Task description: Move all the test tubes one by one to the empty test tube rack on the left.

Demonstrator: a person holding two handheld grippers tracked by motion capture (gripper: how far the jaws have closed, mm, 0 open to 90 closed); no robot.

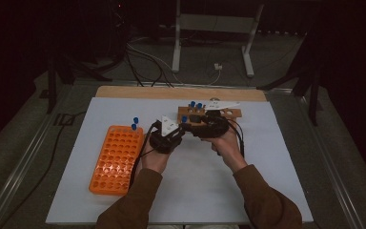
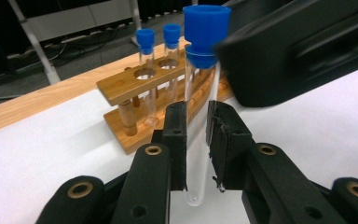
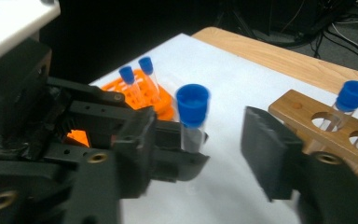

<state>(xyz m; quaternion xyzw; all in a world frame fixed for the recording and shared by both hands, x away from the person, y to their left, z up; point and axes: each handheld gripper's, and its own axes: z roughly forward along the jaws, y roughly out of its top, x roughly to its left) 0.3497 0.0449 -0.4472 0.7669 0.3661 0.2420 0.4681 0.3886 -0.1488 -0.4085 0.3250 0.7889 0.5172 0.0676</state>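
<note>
A clear test tube with a blue cap (image 2: 206,28) stands upright between the black pads of my left gripper (image 2: 196,126), which is shut on its lower half. In the high view the two grippers meet just in front of the wooden rack (image 1: 209,114), the left gripper (image 1: 180,127) beside the right gripper (image 1: 196,125). My right gripper (image 3: 219,154) is open: the same tube (image 3: 192,105) stands between its jaws, close to the left one, and the right jaw is well clear of it.
The wooden rack (image 2: 126,86) holds two capped tubes (image 2: 145,39) at its left end. At the left of the white mat (image 1: 267,157), an orange tray (image 1: 116,157) carries two more capped tubes (image 3: 127,74) at its far end. A bare wooden strip (image 1: 124,91) runs behind the mat.
</note>
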